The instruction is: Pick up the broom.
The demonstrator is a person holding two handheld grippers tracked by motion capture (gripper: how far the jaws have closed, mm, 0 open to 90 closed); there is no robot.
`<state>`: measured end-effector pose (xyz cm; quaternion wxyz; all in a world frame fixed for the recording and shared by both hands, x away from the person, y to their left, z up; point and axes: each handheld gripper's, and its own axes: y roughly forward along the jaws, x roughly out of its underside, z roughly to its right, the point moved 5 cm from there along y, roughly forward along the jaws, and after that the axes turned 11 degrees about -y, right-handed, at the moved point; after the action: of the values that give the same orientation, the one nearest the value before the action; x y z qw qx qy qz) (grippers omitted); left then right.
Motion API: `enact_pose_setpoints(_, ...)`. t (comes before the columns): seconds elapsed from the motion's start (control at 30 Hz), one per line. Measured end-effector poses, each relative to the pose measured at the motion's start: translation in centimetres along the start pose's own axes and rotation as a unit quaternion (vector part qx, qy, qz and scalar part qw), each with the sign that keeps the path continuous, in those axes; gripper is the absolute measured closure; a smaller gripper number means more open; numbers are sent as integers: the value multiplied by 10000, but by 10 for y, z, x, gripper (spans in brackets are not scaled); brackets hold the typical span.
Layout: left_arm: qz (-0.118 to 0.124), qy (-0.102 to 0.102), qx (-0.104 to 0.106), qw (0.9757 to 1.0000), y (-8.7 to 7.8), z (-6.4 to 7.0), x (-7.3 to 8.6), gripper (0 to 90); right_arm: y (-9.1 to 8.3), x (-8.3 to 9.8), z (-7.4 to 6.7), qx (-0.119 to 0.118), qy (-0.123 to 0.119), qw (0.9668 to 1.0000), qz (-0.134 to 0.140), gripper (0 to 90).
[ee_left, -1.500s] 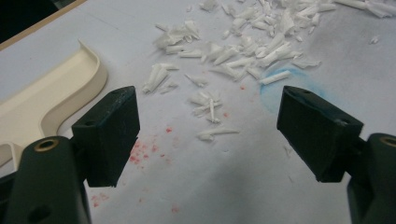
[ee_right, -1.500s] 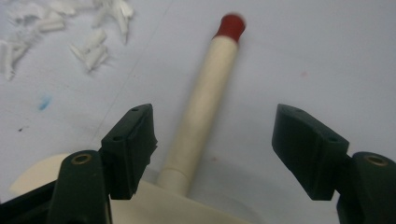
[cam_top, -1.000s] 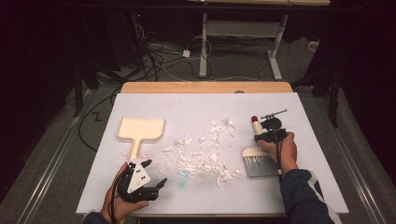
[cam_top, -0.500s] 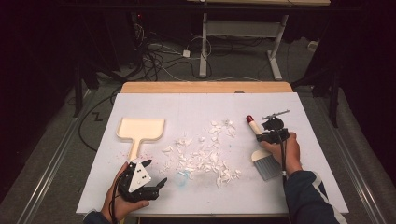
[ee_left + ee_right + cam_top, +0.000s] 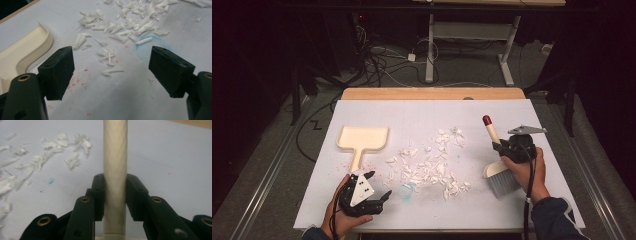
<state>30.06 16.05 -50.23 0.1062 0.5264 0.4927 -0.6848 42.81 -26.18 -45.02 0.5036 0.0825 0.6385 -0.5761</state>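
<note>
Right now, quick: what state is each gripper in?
Left gripper: open, holding nothing.
Right gripper: shut on the brush handle.

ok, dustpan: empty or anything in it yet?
Empty. The dustpan shows a bare cream tray in the high view; the paper scraps lie on the table beside it, none inside.

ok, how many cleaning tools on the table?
2: a cream dustpan lying at the left, beyond the left tongs, and a hand brush at the right, its handle clamped in the right tongs.
</note>
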Motion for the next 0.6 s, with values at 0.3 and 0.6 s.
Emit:
enact_pose_setpoints(0.3, 325, -457, 687, 9961, 0, 17, -31, 220, -43, 2, -11, -113, -108, 9979, 630, 716)
enact_pose_setpoints(0.6, 795, -416, 1815, 9793, 9, 84, -100, 231, -81, -5, -31, -94, -235, 9933, 1124, 715)
